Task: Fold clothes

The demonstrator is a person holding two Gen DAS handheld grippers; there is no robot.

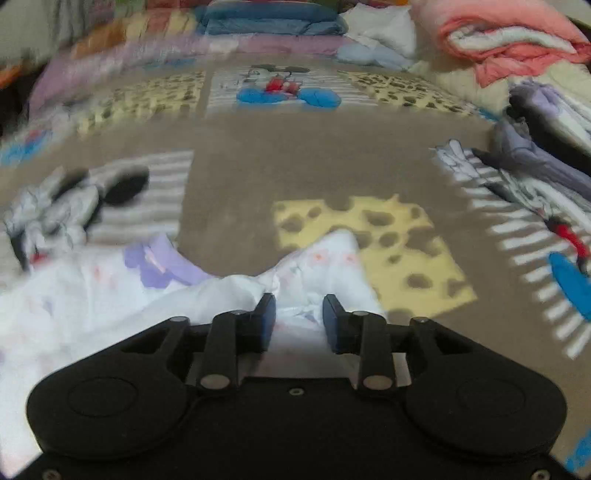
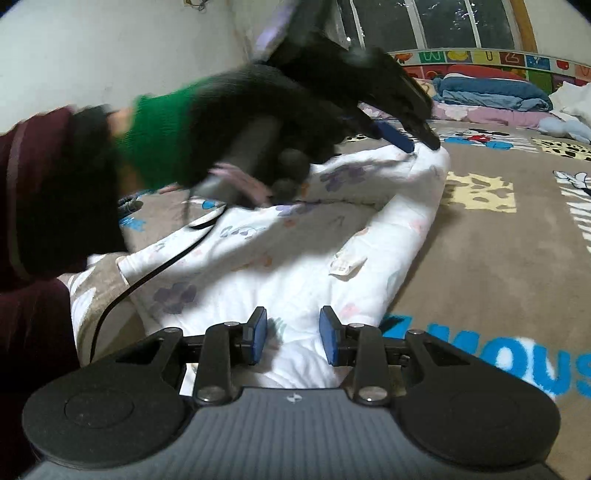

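A white quilted garment with purple flowers (image 2: 295, 243) lies partly folded on a brown cartoon-print blanket (image 2: 491, 258). It also shows in the left wrist view (image 1: 92, 295). My left gripper (image 1: 299, 306) is open, its blue pads (image 1: 267, 317) just above a raised fold of the garment. From the right wrist view the left gripper (image 2: 421, 142) hovers at the garment's far end, held by a hand in a green-cuffed glove (image 2: 159, 136). My right gripper (image 2: 293, 325) is open over the garment's near edge, nothing between its pads.
Folded garments (image 1: 546, 155) are stacked at the right edge of the blanket. A pink and white quilt (image 1: 509, 40) and blue bedding (image 1: 269, 18) lie at the back. A black cable (image 2: 147, 280) runs over the garment's left side.
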